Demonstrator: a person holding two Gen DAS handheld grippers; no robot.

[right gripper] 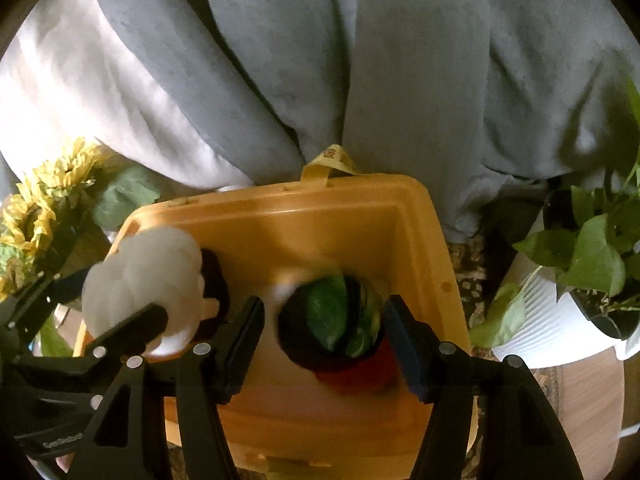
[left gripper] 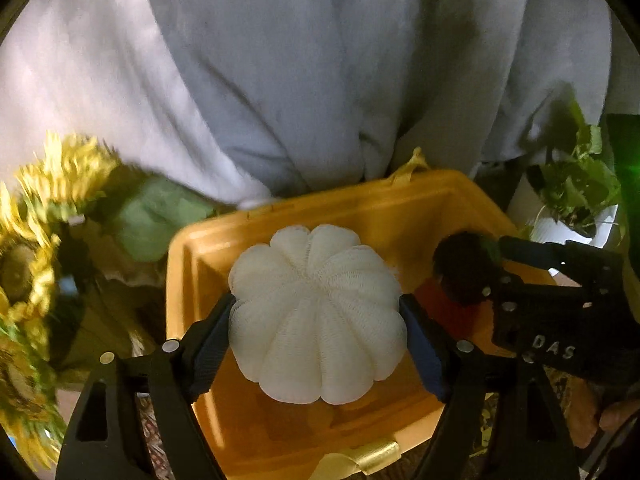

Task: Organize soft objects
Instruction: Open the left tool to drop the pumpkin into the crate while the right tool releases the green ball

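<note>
My left gripper [left gripper: 318, 330] is shut on a white pumpkin-shaped mesh puff [left gripper: 316, 314] and holds it over the open orange plastic bin [left gripper: 188, 264]. The puff also shows in the right wrist view [right gripper: 144, 280], at the bin's left side. My right gripper [right gripper: 324, 338] is open over the bin [right gripper: 416, 216], its jaws wide apart. Between them a blurred black, green and red soft object [right gripper: 336, 320] sits apart from the left finger; the blur hides whether it touches the right finger. That object also shows in the left wrist view [left gripper: 460, 268].
A person in a grey top [left gripper: 320, 60] stands just behind the bin. Yellow artificial sunflowers [left gripper: 36, 240] stand to the left. A leafy plant in a white ribbed pot [right gripper: 560, 312] stands to the right on a wooden surface [right gripper: 588, 400].
</note>
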